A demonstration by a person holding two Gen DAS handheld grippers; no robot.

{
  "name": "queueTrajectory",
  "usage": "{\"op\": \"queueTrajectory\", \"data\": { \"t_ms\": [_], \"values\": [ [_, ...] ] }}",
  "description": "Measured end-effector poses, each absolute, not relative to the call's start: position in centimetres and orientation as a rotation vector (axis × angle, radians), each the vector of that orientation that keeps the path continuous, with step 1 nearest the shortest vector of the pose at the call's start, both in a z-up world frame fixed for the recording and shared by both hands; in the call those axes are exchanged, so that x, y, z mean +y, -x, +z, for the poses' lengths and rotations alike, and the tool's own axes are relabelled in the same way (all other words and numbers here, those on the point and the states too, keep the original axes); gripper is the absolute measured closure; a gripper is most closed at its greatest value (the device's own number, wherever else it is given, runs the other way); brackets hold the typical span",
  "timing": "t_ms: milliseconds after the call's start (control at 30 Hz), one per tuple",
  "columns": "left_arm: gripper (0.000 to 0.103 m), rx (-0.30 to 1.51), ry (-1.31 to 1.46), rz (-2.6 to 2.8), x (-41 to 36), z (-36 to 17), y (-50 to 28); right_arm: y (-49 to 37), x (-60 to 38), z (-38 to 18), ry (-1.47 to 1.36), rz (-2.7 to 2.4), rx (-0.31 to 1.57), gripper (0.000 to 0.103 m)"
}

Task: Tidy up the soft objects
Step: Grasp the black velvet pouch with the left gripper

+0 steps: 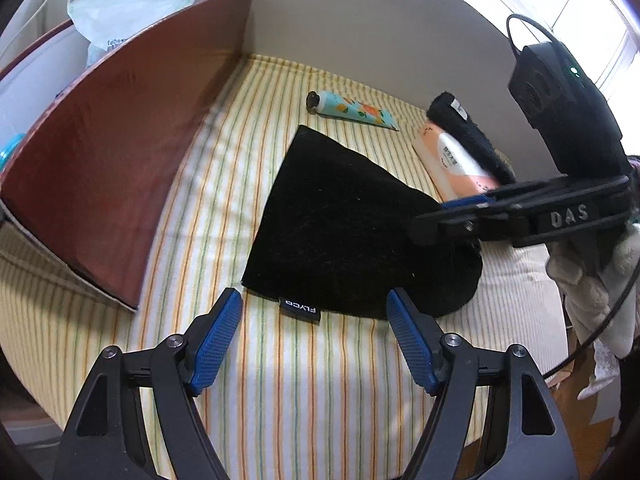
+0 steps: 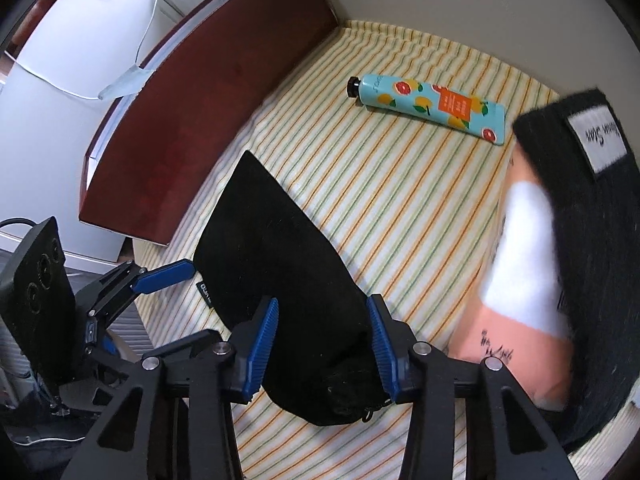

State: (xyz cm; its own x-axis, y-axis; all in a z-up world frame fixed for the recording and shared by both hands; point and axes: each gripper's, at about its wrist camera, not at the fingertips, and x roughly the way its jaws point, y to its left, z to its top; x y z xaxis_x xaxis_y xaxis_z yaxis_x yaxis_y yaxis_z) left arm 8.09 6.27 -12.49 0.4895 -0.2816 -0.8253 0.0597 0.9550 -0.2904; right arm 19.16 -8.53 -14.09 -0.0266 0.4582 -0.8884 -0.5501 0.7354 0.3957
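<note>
Your right claw [image 2: 322, 344] sat over the gathered end of the black pouch [image 2: 288, 280], pads either side w/ the fabric bulging between them; I couldn't tell if they'd bitten yet, so treat it as not gripped. Probably you'd picked that bunched end b/c it's the thickest bit, easier to pinch than the flat cloth. Your left claw [image 1: 314, 338] hung released & empty just short of the pouch's labelled edge, near the small tag [image 1: 300, 308], likely waiting to catch the flat end once the other side lifted. The pouch itself lay flat on the striped cloth [image 1: 328, 400] covering the counter, roughly mid-surface. Beyond it, well apart, the fruit-print tube [image 2: 430, 108] lay on its side near the back wall. To the right, a peach & white soft pack [image 2: 520, 272] had a black fuzzy item [image 2: 592, 240] w/ a white label resting along it, both still unsorted by the look of it. On the left stood a reddish-brown box [image 1: 112, 152]; its wall hid most of the inside, only a pale plastic bag [image 1: 128, 12] stuck up behind it. Whether that's the bin for the soft stuff, can't say.
</note>
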Motion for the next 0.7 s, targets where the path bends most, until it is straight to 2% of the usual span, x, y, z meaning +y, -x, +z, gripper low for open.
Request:
{"op": "queueTrajectory", "data": {
  "t_ms": [133,267,433,567,700],
  "values": [
    [0.029,1.040,0.247,-0.234,6.0,-12.4,-8.7,-18.2,-9.1,-13.6,0.058,0.834,1.399,0.061],
    [0.046,1.029,0.235,-0.262,5.2,-12.2,-9.1,-16.9,-9.9,-13.5,0.038,0.852,1.398,0.061],
    [0.051,1.018,0.230,-0.265,4.4,-12.4,-9.6,-16.8,-11.3,-14.4,-0.006,0.820,1.397,0.068],
    [0.064,1.000,0.239,-0.258,4.2,-12.0,-10.1,-16.8,-11.9,-14.2,-0.035,0.812,1.380,0.070],
    [0.073,0.988,0.252,-0.262,4.4,-11.6,-10.3,-16.6,-12.7,-13.7,-0.047,0.806,1.358,0.072]
  ]
}}
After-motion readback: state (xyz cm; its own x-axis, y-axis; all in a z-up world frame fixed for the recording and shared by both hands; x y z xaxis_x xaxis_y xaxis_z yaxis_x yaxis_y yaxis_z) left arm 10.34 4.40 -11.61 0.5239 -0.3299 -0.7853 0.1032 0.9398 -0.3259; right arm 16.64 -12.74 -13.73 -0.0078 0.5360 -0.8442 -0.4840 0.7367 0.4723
